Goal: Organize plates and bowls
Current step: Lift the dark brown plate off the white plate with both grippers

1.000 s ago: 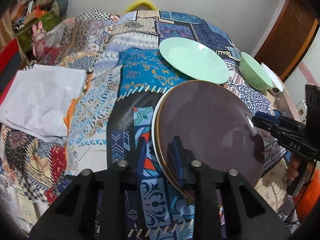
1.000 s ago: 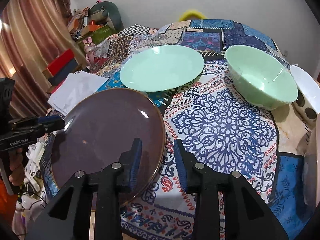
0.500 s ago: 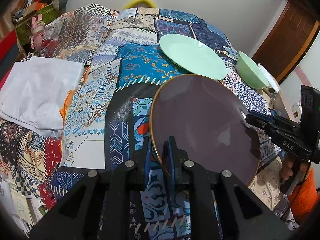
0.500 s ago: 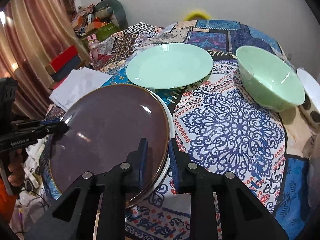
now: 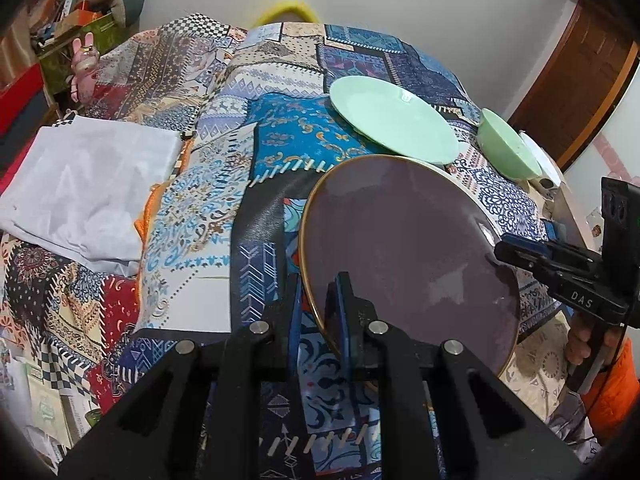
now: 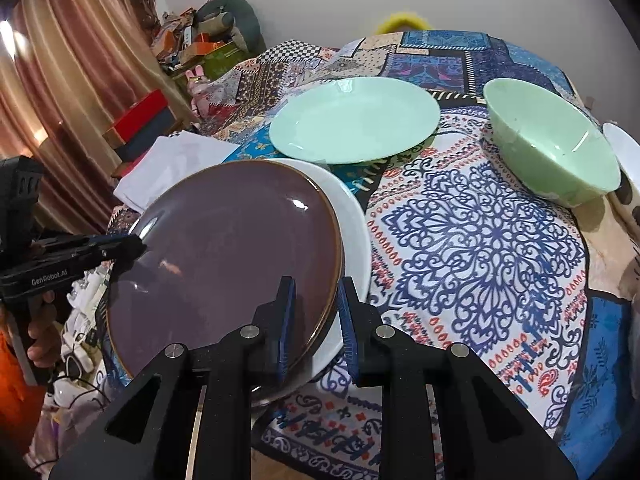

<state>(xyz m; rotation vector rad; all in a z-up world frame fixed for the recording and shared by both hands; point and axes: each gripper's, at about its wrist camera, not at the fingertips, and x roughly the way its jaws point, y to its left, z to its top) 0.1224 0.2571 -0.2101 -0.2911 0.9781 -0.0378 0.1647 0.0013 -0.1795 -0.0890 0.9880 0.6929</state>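
Note:
A dark brown plate lies on a white plate whose rim peeks out behind it. My left gripper is shut on the brown plate's near rim; in the right wrist view it clamps the plate's left edge. My right gripper is shut on the opposite rim, its fingers straddling the brown and white rims together; the left wrist view shows it on the plate's right edge. A mint green plate and a green bowl sit farther back.
A patchwork cloth covers the table. Folded white fabric lies on the left side. A white dish sits beyond the bowl at the right edge. Boxes and clutter stand by the curtain; a wooden door is right.
Both grippers' jaws have closed from a wider gap onto the brown plate's rim. The white plate under it now shows more at its far side.

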